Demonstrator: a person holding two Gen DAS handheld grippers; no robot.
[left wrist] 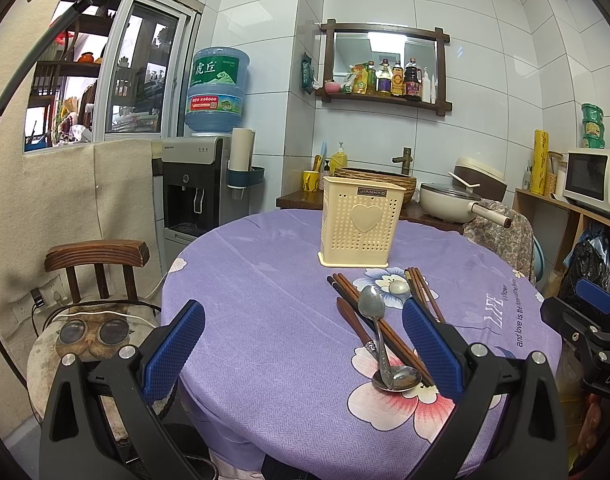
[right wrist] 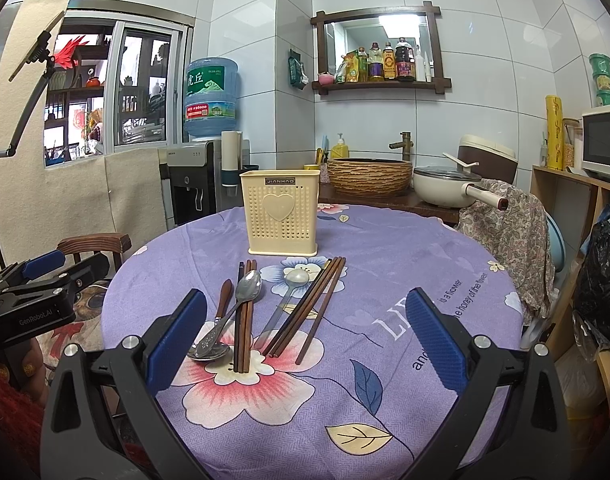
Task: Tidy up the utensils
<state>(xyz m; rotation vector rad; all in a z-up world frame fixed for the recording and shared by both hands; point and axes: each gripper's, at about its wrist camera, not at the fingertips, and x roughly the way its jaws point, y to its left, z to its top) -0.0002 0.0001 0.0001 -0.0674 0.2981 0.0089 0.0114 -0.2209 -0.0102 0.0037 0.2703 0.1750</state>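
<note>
A cream perforated utensil holder [left wrist: 361, 224] [right wrist: 281, 216] stands upright at the far side of the round table, with nothing visible sticking out of it. In front of it lie brown chopsticks [left wrist: 385, 328] [right wrist: 243, 320], a second chopstick bundle [left wrist: 423, 288] [right wrist: 313, 304], a steel spoon [left wrist: 375, 320] [right wrist: 235, 304], a wood-handled spoon [left wrist: 397, 378] [right wrist: 213, 344] and a pale spoon [left wrist: 399, 288] [right wrist: 289, 292]. My left gripper [left wrist: 305, 312] is open and empty, above the near table edge, left of the utensils. My right gripper [right wrist: 305, 304] is open and empty, with the utensils between and just beyond its fingers.
A purple floral cloth [left wrist: 265, 300] [right wrist: 385, 248] covers the table. A wooden chair with a cat cushion [left wrist: 97, 312] stands at the left. A water dispenser [left wrist: 201, 184], a basin sink [right wrist: 369, 176], a pan [right wrist: 445, 190] and a microwave [left wrist: 593, 180] line the far wall.
</note>
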